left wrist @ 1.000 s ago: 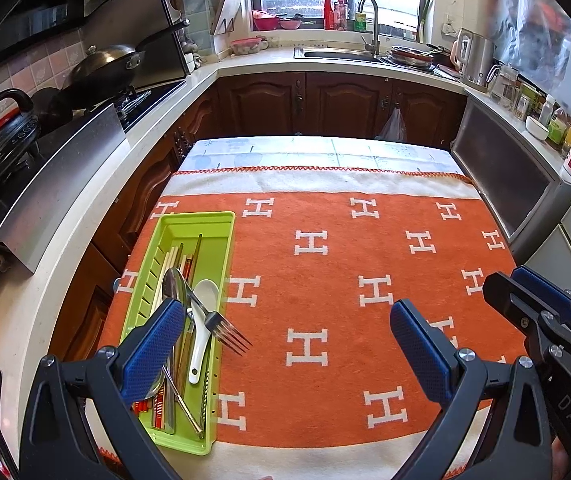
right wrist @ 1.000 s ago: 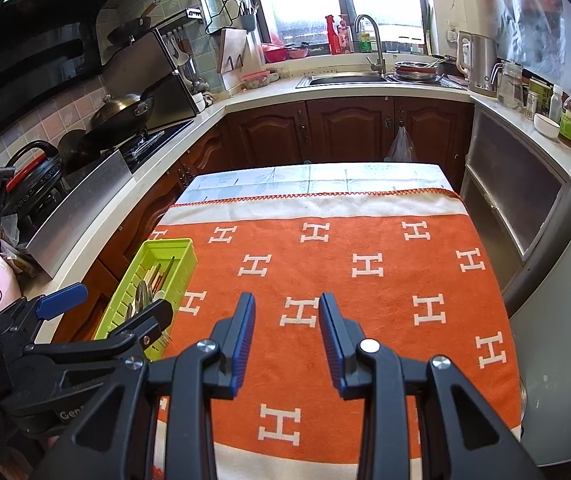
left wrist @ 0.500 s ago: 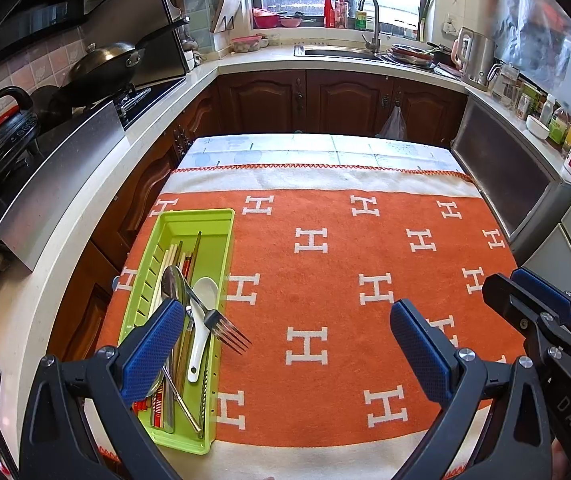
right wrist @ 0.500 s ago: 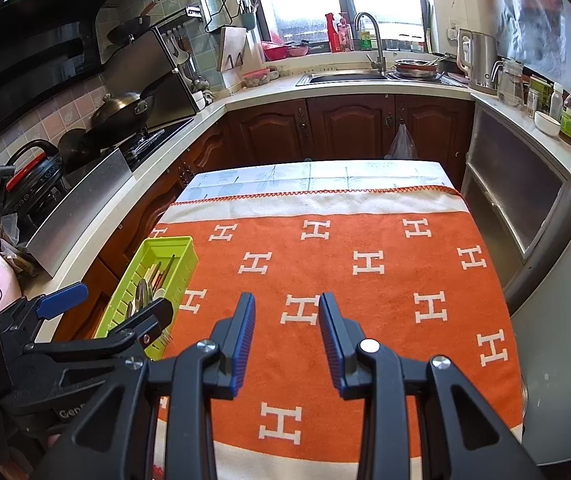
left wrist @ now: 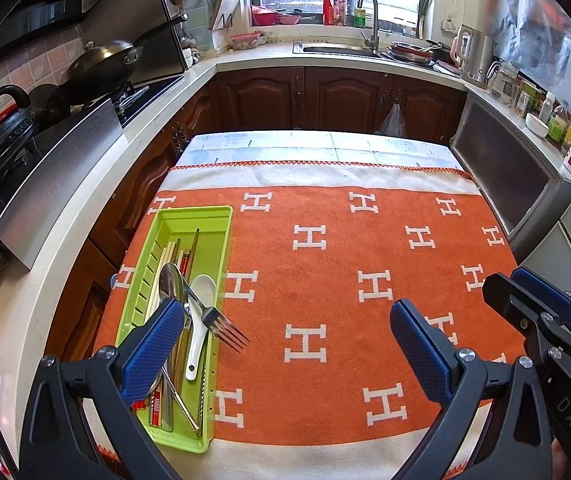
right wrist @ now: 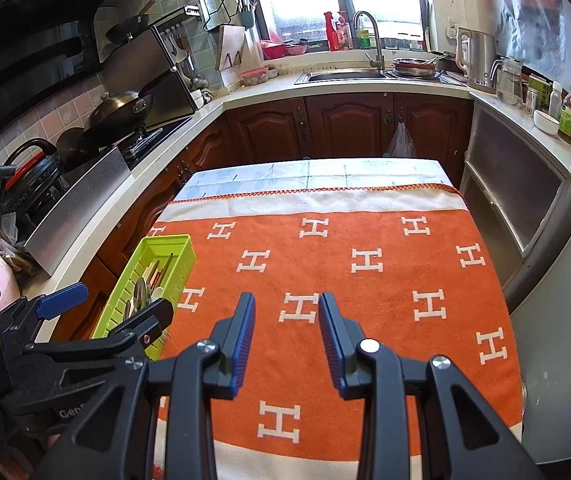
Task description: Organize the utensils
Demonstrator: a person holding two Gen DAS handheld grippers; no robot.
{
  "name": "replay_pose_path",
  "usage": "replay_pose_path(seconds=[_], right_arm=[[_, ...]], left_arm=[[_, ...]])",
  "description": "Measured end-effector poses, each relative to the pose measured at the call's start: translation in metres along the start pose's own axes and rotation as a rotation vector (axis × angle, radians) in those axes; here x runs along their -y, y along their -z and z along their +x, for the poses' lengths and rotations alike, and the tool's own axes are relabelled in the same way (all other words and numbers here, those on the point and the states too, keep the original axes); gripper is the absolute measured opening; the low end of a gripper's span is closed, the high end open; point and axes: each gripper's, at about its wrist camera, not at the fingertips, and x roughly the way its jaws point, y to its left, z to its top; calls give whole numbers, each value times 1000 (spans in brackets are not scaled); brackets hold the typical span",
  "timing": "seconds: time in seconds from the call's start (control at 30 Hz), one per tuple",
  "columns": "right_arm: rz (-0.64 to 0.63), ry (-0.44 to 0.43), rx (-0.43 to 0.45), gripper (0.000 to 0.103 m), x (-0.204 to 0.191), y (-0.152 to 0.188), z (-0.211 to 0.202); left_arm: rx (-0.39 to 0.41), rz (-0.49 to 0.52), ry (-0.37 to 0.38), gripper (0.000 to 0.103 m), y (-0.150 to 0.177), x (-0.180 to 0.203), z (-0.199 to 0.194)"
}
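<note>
Nothing moved | green tray [left wrist: 173, 216] w/ utensils; fork [left wrist: 221, 326] tines overhang rim

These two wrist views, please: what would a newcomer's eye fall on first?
The orange blanket with white H marks covers the table. At its left edge sits a lime-green utensil tray of cutlery, a fork poking over its rim. Both the left gripper and right gripper hang open and empty.

My left wrist camera angled down over the table's left side, close above the green tray [left wrist: 173, 216], my right wrist camera likewise tilted, perhaps slightly farther back, both sharing the orange cloth [right wrist: 365, 280], tray and far counter.
</note>
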Motion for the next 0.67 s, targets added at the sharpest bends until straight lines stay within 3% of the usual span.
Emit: replay_pose_path(seconds=[0.67], right_arm=[[6, 1, -6, 33, 2, 5, 1]], left_arm=[[-11, 3, 0, 102, 8, 1, 3]])
